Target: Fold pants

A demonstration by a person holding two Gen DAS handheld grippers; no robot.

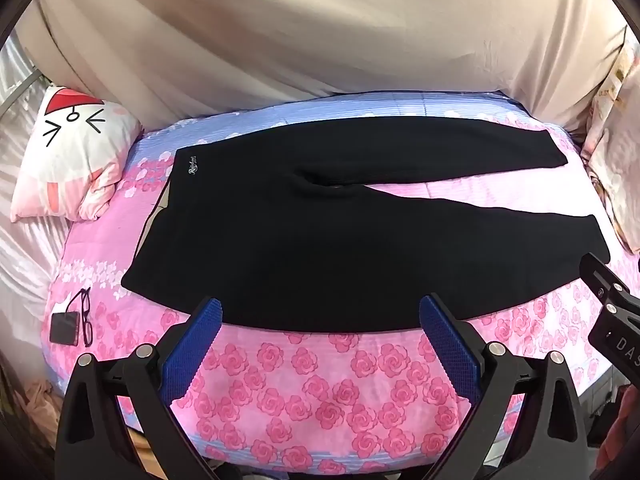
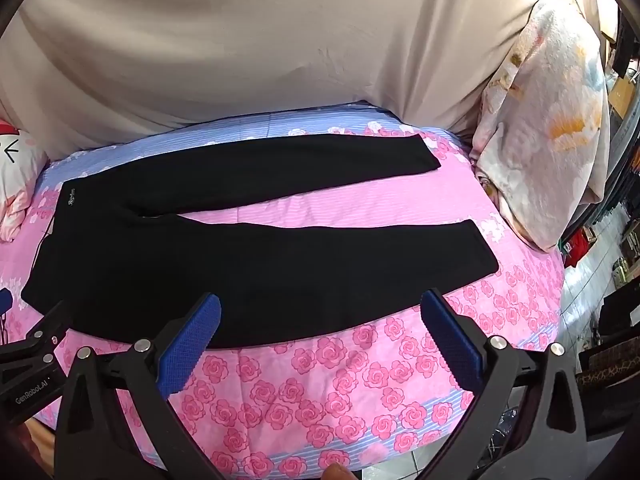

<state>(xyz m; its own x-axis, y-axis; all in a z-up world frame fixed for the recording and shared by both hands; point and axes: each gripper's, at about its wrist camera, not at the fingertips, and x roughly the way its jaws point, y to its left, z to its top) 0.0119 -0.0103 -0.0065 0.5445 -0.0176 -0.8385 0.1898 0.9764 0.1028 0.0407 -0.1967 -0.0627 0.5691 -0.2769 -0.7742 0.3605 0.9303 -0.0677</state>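
Observation:
Black pants [image 1: 320, 236] lie flat on a pink rose bedsheet [image 1: 320, 392], waistband to the left, both legs spread apart toward the right. They also show in the right wrist view [image 2: 248, 264]. My left gripper [image 1: 320, 308] is open and empty, hovering at the pants' near edge around the hip. My right gripper [image 2: 320, 304] is open and empty, hovering at the near edge of the near leg. The right gripper's body shows at the right edge of the left wrist view [image 1: 612, 304].
A cat-face pillow [image 1: 72, 152] lies at the left of the bed. A folded floral quilt [image 2: 544, 128] stands at the right. Glasses [image 1: 86, 316] and a small dark case [image 1: 64, 328] lie near the left front edge. A beige curtain [image 1: 320, 32] hangs behind.

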